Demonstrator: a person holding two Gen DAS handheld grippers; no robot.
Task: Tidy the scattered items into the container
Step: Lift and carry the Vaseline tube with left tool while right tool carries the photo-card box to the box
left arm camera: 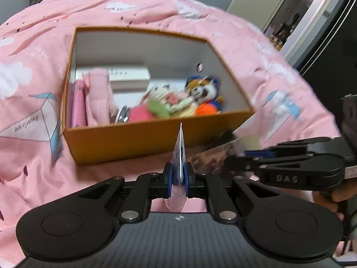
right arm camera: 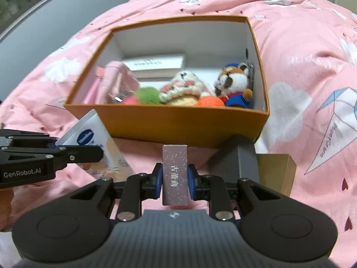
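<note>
pink bed cover (right arm camera: 301, 51) under everything. orange box (right arm camera: 178, 122) sits on it, just ahead of both tools, plush toys (right arm camera: 234, 82) and pink pouch (left arm camera: 98, 93) inside. left tool (left arm camera: 178, 178) pinches flat packet (left arm camera: 179, 154) edge-on, short of box's near wall. right tool (right arm camera: 175, 182) clamps small mauve carton (right arm camera: 175, 174) upright, also just outside near wall. grey and tan boxes (right arm camera: 276, 169) beside it.

My left gripper (left arm camera: 178, 178) pinches a thin packet (left arm camera: 179, 156) edge-on, before the orange box (left arm camera: 142, 138) holding plush toys (left arm camera: 200, 91).
</note>
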